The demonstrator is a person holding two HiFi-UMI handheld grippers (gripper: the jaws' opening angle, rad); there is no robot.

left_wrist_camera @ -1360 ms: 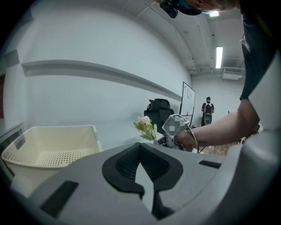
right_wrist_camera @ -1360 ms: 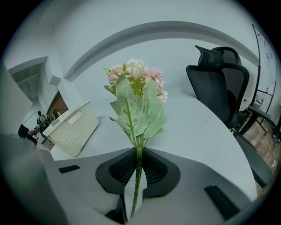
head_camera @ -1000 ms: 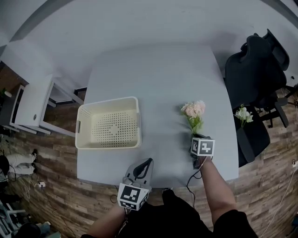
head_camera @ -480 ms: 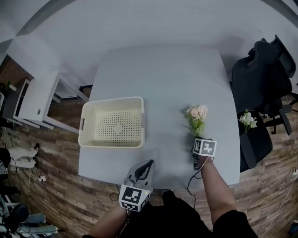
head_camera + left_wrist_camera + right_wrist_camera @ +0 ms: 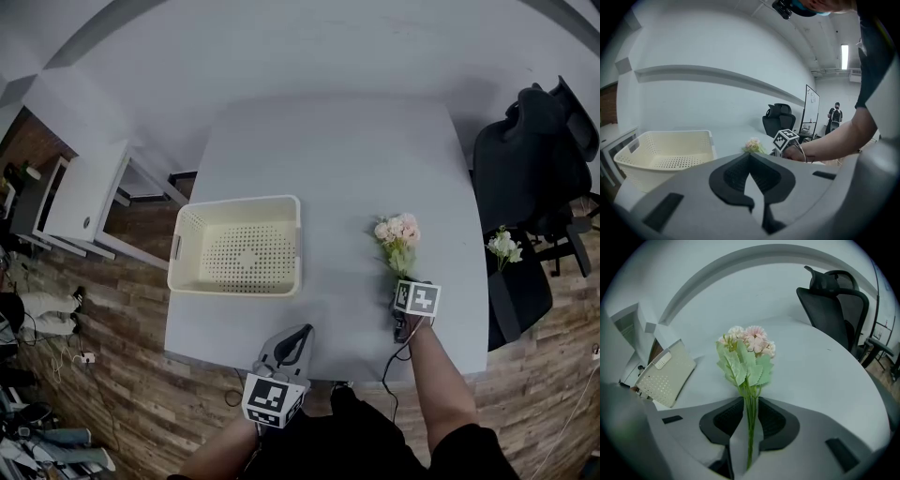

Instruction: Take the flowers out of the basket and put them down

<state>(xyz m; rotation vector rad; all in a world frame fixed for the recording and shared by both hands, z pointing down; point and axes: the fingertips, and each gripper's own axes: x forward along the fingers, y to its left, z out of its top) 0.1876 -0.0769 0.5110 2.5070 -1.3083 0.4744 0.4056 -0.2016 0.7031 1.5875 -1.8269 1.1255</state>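
A bouquet (image 5: 397, 239) of pale pink flowers with green leaves lies on the grey table (image 5: 328, 169), right of the empty cream basket (image 5: 239, 286). My right gripper (image 5: 397, 279) sits at its stem end. In the right gripper view the stems (image 5: 751, 423) run between the pads with a little gap on each side; the jaws of the right gripper (image 5: 750, 401) have just been opening and stand open around the stems. My left gripper (image 5: 298, 333) rests near the table's front edge, shut and empty. From the left gripper (image 5: 750, 155) I see the basket (image 5: 665, 145) and the bouquet (image 5: 752, 144).
A black office chair (image 5: 534, 141) stands right of the table. Beside it, white flowers (image 5: 504, 246) rise from a dark container on the floor. A white cabinet (image 5: 70, 197) stands at the left. In the right gripper view the basket (image 5: 665, 373) lies far left.
The head view has drifted a little, so everything sits slightly further right. Both grippers and the bouquet keep their places on the table.
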